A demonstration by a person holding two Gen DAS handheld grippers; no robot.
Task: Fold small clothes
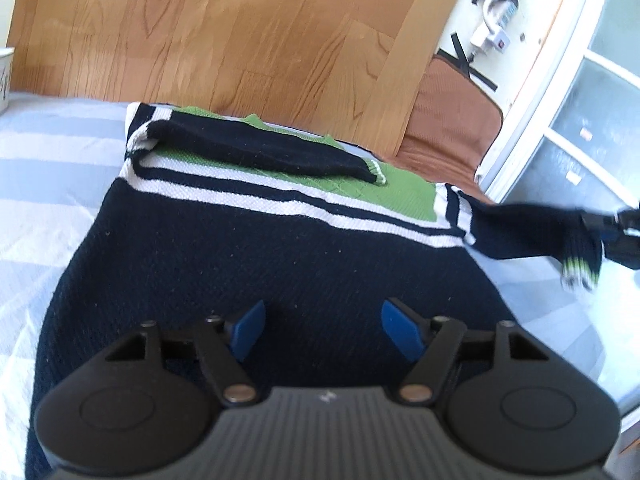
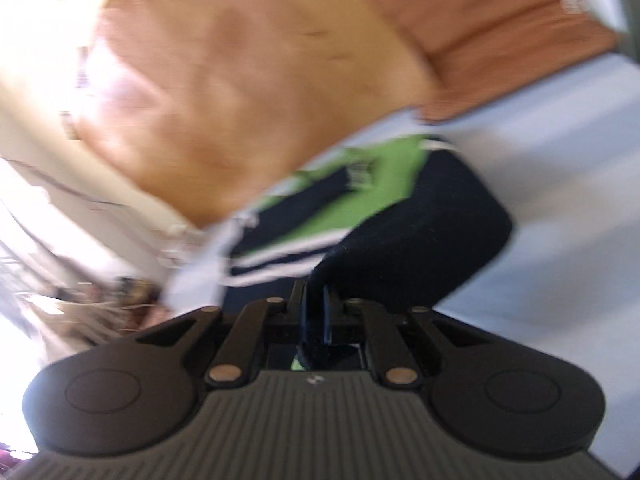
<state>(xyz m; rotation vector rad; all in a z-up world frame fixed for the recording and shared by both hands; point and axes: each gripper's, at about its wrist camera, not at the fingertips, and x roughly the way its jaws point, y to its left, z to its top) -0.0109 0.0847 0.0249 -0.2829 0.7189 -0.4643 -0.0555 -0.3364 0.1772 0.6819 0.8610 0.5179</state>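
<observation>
The right gripper (image 2: 316,312) had its jaws clamped on the dark sleeve (image 2: 408,248) of a small navy sweater (image 1: 260,248), the sleeve drawn out taut to that side; the view was badly blurred, so the cuff seemed to hang just behind the pads. The left gripper (image 1: 322,332) hovered with its blue pads (image 1: 250,330) apart and nothing between them, over the sweater's navy body. The sweater lay flat on a blue-and-white striped cover (image 1: 60,184), its other sleeve (image 1: 260,152) folded across the green chest panel (image 1: 400,196), before a wooden board (image 1: 224,28).
</observation>
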